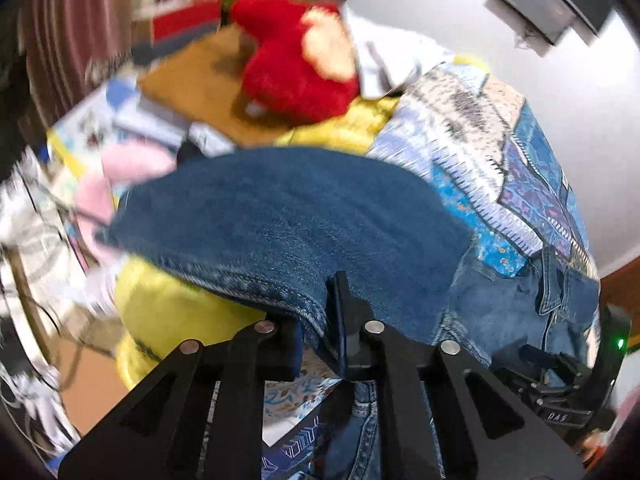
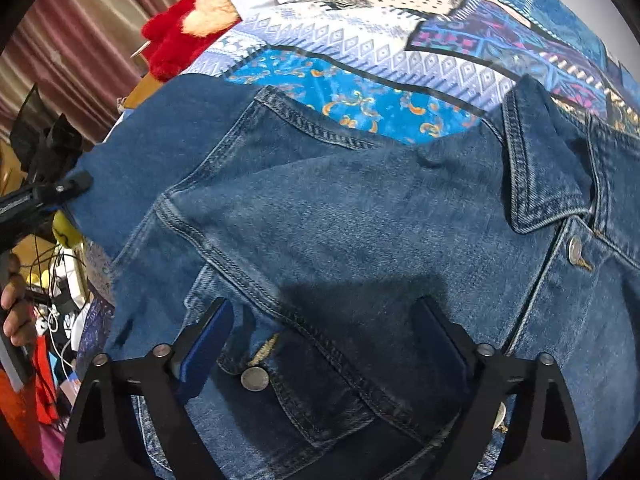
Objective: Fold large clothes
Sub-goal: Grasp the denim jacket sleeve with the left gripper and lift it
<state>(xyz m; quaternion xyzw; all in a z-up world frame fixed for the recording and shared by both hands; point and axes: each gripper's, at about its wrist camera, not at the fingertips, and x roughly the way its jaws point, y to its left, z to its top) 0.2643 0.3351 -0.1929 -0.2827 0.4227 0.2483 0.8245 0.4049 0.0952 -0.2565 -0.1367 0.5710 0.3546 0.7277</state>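
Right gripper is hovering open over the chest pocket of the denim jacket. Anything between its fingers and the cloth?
Nothing visible. The right gripper hangs open straight above the denim jacket, with only bare denim and the pocket button between its fingers. The left gripper is clamped on the sleeve edge, well aside.

Item: blue denim jacket (image 2: pixel 360 232), contrast stitching, metal buttons.
Pose: front side up, collar spread open, chest pocket flap buttoned.
Sleeve: cuff edge lifted off the surface.
Location: spread over a patterned blue patchwork bedspread (image 2: pixel 360 52).

denim jacket (image 2: pixel 360 220) blankets bedspread (image 2: pixel 360 52), red plush toy (image 1: pixel 296 60) crowds far edge
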